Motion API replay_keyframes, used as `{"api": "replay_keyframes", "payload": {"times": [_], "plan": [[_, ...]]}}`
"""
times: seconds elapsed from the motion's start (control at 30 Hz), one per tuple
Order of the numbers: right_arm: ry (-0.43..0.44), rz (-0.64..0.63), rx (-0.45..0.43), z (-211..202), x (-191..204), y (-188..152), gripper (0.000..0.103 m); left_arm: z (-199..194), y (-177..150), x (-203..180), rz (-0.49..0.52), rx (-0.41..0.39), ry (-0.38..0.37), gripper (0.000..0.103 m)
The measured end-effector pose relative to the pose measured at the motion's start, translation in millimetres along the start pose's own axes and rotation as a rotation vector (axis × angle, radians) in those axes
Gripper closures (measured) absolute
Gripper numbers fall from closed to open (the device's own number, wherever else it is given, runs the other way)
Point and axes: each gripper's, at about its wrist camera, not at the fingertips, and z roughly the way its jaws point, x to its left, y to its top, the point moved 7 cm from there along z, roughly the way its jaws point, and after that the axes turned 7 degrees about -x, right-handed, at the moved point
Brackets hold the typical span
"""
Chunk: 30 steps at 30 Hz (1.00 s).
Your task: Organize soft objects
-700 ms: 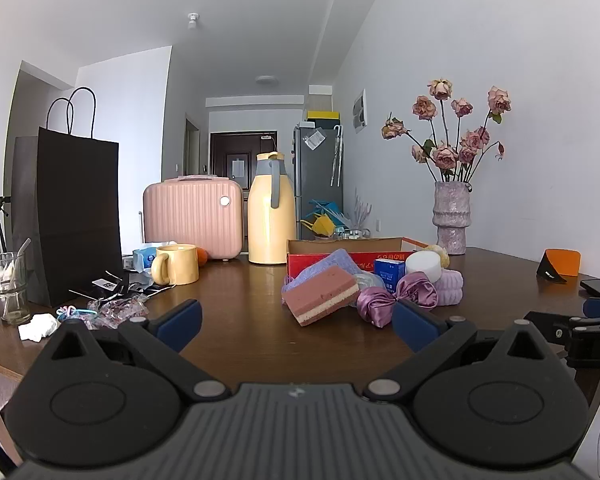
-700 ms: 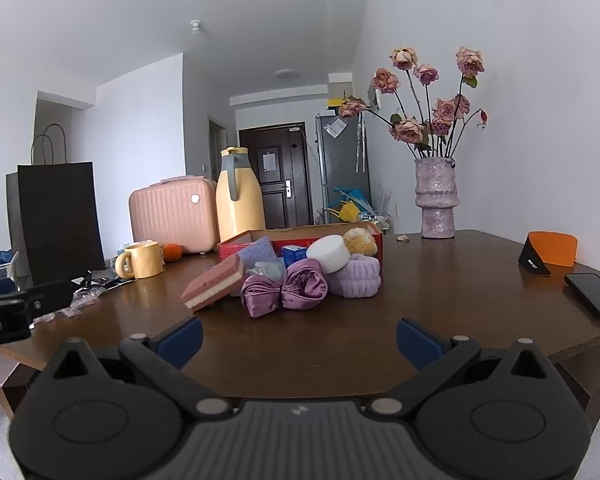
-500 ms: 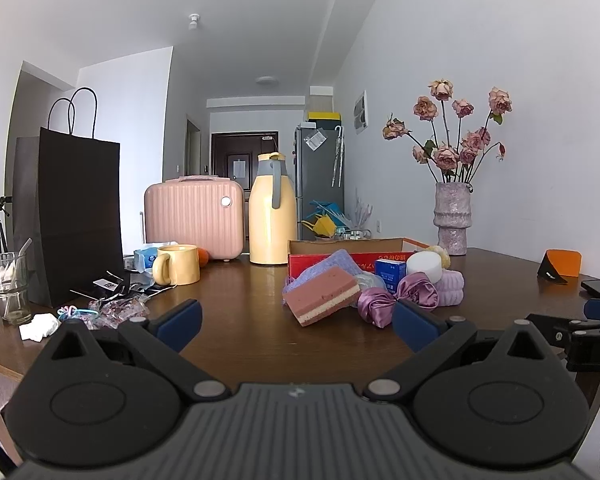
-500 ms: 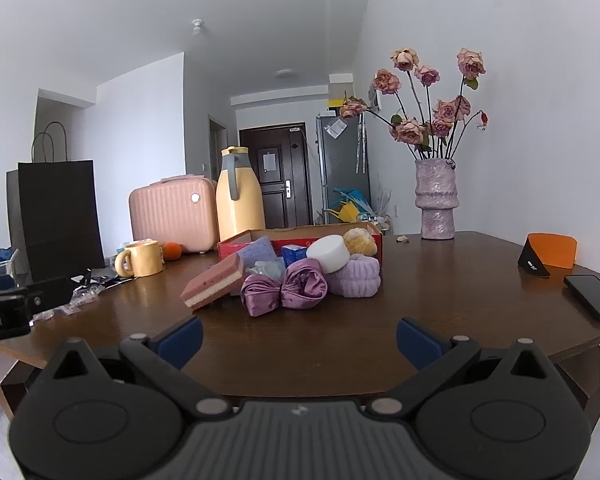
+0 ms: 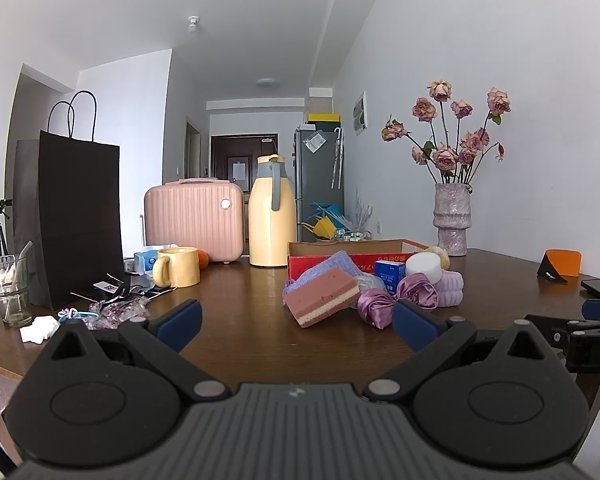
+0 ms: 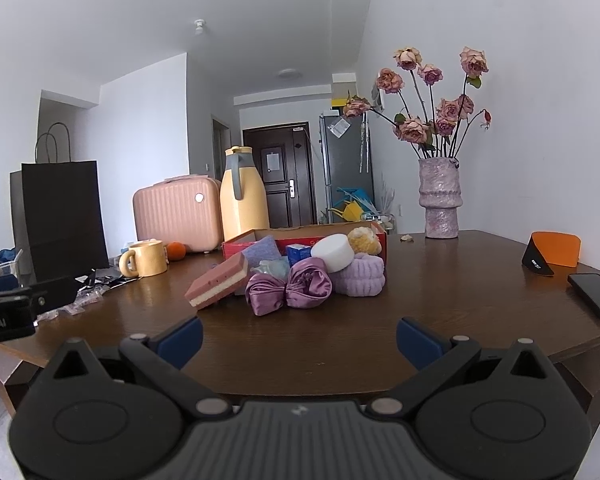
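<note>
A heap of soft things lies mid-table in front of a red cardboard box: a pink and cream sponge, a shiny purple scrunchie, a lilac towelling band, a white round sponge, a yellow puff and a lavender cloth. A small blue carton stands among them. My left gripper hovers open near the table's front edge, short of the heap. Further right, my right gripper is open too, with nothing between its fingers.
A yellow mug, yellow thermos jug, pink case and black paper bag stand at the left. A glass and wrappers lie near the left edge. A vase of roses, an orange stand and a phone sit right.
</note>
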Motion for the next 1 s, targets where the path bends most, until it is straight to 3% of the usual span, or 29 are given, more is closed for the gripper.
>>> {"api": "replay_keyframes", "payload": {"times": [1.0], "plan": [[0.005, 0.018, 0.004, 2.4, -1.3, -1.4, 0.000, -0.9, 0.2, -1.7, 0.005, -0.006, -0.001, 0.000]]}}
